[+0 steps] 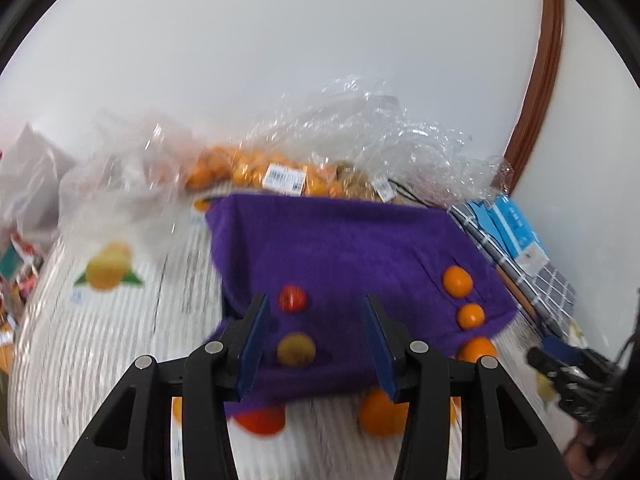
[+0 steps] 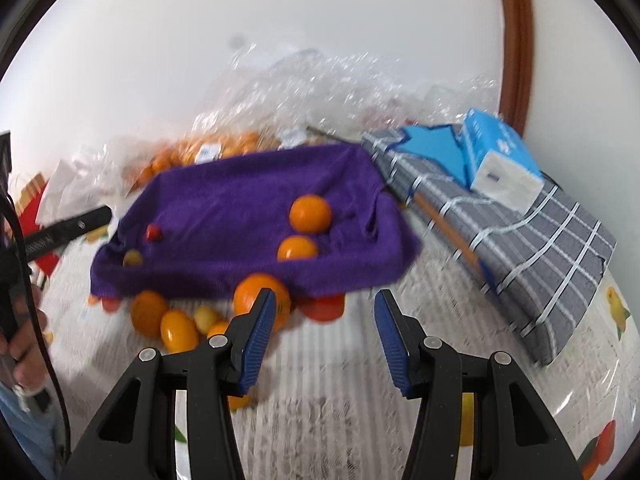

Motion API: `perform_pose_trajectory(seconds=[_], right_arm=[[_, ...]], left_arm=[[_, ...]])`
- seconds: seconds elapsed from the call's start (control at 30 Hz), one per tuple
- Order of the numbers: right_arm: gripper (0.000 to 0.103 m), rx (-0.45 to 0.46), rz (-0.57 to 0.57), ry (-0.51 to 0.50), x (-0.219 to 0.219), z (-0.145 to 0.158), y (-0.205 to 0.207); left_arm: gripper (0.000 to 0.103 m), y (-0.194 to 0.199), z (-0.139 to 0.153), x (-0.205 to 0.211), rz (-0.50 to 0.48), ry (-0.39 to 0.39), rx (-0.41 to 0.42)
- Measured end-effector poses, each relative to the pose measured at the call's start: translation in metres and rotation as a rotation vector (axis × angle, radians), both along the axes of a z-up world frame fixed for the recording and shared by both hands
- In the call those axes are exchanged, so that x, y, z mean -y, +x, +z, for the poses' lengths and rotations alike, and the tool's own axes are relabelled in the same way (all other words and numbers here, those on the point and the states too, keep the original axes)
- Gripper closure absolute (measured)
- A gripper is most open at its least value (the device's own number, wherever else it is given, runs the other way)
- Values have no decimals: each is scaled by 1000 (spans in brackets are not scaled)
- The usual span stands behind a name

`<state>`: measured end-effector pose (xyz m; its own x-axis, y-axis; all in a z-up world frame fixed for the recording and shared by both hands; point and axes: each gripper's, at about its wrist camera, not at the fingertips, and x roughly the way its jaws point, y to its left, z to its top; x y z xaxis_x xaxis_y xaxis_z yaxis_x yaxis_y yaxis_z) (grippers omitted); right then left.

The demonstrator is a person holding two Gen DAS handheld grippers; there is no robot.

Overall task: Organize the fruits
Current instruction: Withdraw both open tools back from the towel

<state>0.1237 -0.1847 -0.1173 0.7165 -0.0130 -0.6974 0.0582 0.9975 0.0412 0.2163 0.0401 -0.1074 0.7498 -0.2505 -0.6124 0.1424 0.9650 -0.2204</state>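
Observation:
A purple cloth [image 1: 340, 248] [image 2: 248, 208] lies on the table with fruit on it. On it are a small red tomato [image 1: 293, 298], a yellow-green fruit [image 1: 296, 350] and two oranges [image 2: 310, 214] [image 2: 298, 248]. More oranges [image 2: 260, 300], a red tomato [image 2: 324, 306] and yellow fruits [image 2: 179, 330] lie along its near edge. My left gripper [image 1: 318, 344] hovers open over the cloth's near part, nothing between its pads. My right gripper [image 2: 326, 336] stands open just before the near edge, beside the big orange, gripping nothing.
Clear plastic bags [image 1: 360, 128] with labelled oranges [image 1: 248, 168] lie behind the cloth by the white wall. A grey checked fabric [image 2: 540, 248] with a blue tissue pack [image 2: 500, 160] sits on the right. A brown frame [image 2: 516, 40] stands behind. A hand [image 2: 24, 344] is at left.

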Motion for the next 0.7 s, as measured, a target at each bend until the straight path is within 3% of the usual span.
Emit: perform_pose_trajectory(seconds=[0.3, 0.47, 0.7], right_arm=[[54, -45, 81, 97, -17, -28, -15], [54, -48, 158, 75, -40, -30, -25], [54, -94, 167, 51, -53, -44, -20]], left_arm=[[58, -33, -26, -9, 25, 24, 15], [58, -30, -34, -6, -10, 3, -14], [58, -36, -35, -13, -51, -42, 0]])
